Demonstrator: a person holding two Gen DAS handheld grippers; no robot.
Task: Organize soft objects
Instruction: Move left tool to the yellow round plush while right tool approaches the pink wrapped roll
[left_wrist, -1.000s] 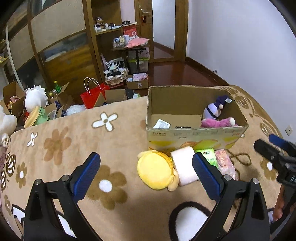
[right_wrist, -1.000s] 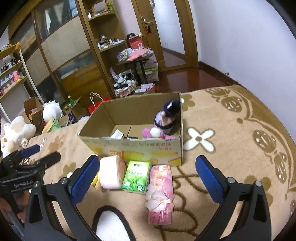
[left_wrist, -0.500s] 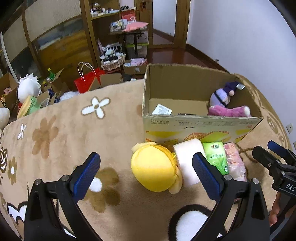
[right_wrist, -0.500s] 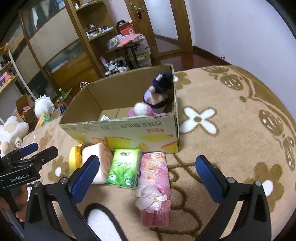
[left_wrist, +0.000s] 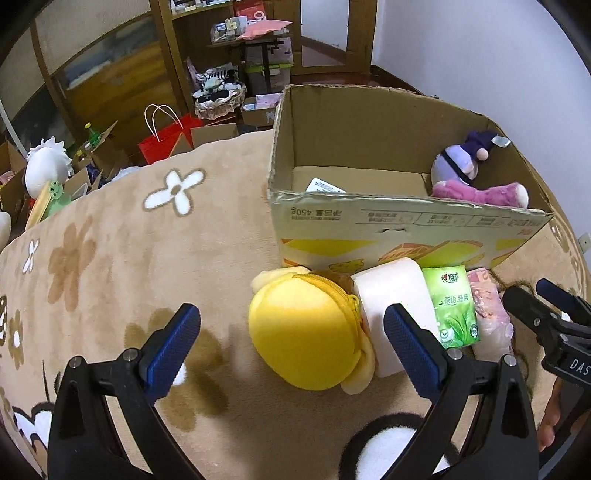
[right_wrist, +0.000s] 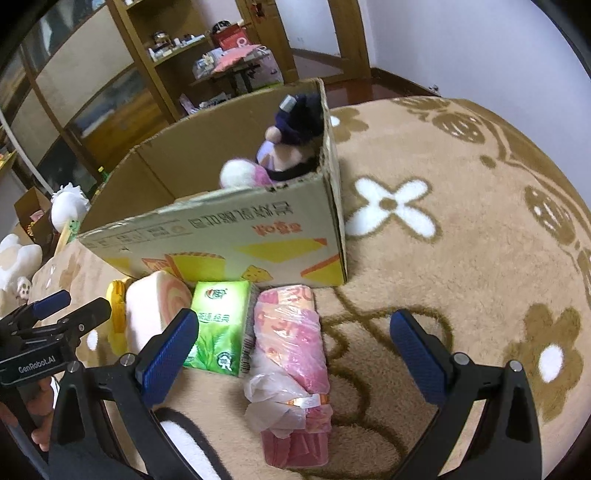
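Looking through the left wrist view, the left tongs (left_wrist: 291, 339) gape wide and empty around the yellow plush pouch (left_wrist: 306, 332), which lies on the carpet (left_wrist: 110, 240) touching the cardboard box (left_wrist: 406, 225); lower squarely, then squeeze gently. From the right wrist view, the right tongs (right_wrist: 291, 354) (equally wide, empty) straddle the pink wrapped bundle (right_wrist: 291, 354) beside the green tissue pack (right_wrist: 219, 325).

Black frames, blue pads (ribbed)

Spread left tongs (left_wrist: 291, 345) above yellow plush (left_wrist: 304, 334)
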